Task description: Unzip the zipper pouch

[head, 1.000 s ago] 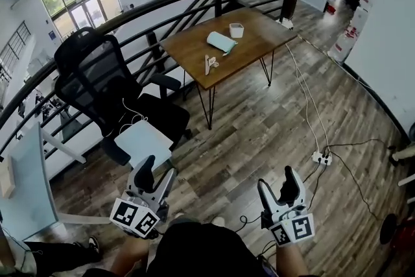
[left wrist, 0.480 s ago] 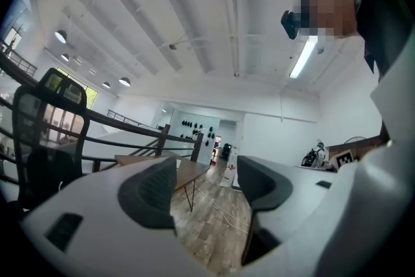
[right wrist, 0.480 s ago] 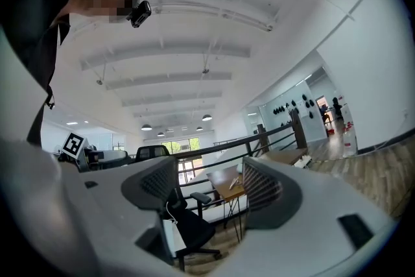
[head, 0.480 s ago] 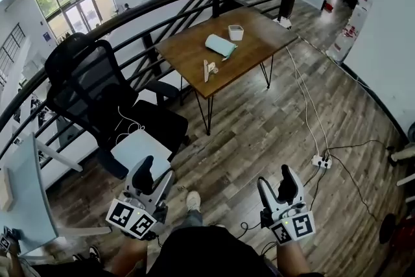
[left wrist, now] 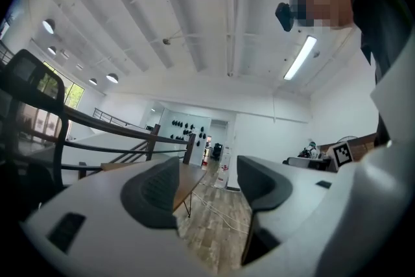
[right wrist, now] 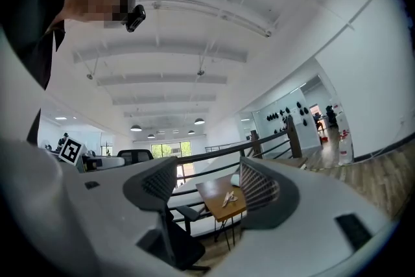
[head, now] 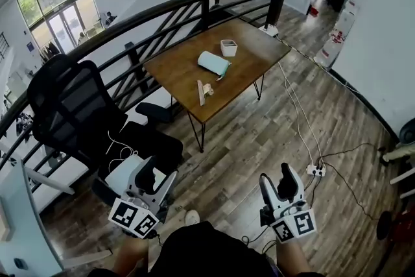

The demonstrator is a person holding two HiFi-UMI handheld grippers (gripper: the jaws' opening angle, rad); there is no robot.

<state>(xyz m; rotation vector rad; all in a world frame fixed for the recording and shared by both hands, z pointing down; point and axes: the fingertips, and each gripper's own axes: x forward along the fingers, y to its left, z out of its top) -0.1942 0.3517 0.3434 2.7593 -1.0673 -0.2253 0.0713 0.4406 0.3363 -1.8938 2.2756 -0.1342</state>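
Head view looks down on a plank floor (head: 259, 133), a black office chair (head: 71, 107) and a wooden table (head: 175, 68) by the railing (head: 162, 10). Both tools hang low, well apart from the table. The left gripper (head: 160, 168) has its jaws wide, having just opened further. The right gripper (head: 276, 178) has its jaws apart though just narrowed. Nothing sits between either pair. The pale zipper pouch (head: 213, 63) lies on the table near a small white cup (head: 228, 47).

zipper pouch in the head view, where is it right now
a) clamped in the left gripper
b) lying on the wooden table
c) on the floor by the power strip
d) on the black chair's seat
b: the zipper pouch lies flat on the wooden table, just beside a white container.
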